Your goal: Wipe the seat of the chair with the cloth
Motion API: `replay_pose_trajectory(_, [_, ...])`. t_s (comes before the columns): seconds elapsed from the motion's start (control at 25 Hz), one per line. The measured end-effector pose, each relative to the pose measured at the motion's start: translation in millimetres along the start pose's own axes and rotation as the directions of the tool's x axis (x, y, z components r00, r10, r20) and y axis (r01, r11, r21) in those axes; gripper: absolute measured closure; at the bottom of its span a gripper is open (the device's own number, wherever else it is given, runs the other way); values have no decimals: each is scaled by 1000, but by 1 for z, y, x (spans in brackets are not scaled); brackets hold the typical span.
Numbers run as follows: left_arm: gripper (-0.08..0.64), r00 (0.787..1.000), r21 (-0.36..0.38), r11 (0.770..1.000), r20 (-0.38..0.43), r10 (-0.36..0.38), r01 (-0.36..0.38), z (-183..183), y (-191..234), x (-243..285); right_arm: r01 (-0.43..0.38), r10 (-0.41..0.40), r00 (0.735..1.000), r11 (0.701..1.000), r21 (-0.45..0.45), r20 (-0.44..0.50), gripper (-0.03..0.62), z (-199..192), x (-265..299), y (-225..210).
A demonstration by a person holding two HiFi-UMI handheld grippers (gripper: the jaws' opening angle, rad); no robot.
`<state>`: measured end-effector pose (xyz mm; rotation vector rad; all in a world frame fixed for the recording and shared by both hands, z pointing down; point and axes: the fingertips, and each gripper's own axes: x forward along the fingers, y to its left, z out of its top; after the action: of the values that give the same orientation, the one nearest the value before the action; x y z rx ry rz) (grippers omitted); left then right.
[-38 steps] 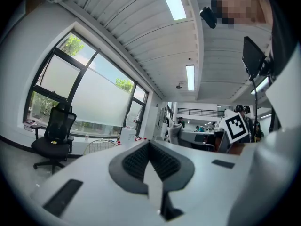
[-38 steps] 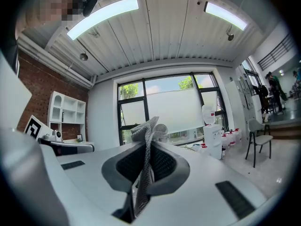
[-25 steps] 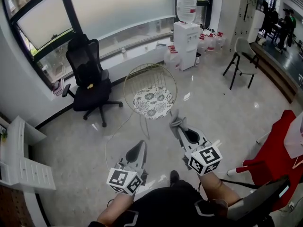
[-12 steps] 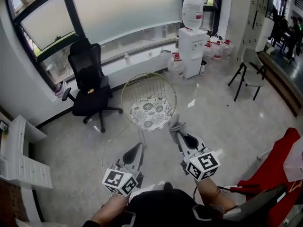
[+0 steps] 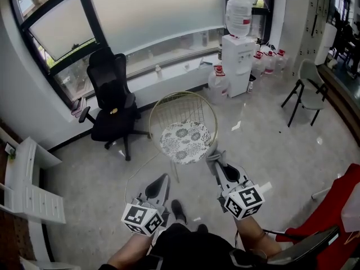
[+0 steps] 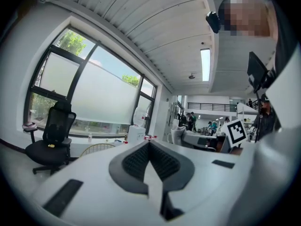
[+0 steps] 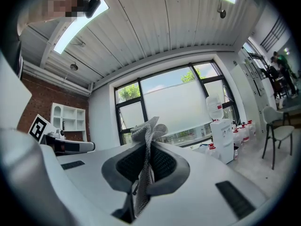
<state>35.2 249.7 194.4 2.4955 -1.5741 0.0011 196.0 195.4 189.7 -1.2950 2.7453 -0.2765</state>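
Presently, cloth (grey, crumpled) is sitting pinched between the pressed-together jaws of the right gripper, its end sticking out past their tips, hovering near the front edge of the chair seat. Left gripper is hanging short of the chair, jaws closed together on nothing.

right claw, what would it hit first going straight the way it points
Probably the chair, near its cushion; the right claw leads with the cloth. Height is unclear, so it might pass over.
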Motion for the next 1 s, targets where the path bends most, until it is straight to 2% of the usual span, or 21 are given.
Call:
replay_pose_trajectory(0.24, [552, 1000, -10, 1000, 4, -13, 13, 0, 37, 37, 8, -8, 1000, 1000, -12, -13, 571, 0, 43, -12])
replay_pose_trajectory(0.68, [552, 998, -6, 999, 42, -41, 41, 35, 120, 101, 25, -26, 999, 999, -41, -24, 571, 15, 148, -25])
replay_pose_trajectory(1.0, [552, 997, 8, 998, 37, -64, 64, 48, 187, 134, 34, -35, 999, 998, -47, -27, 571, 13, 230, -24])
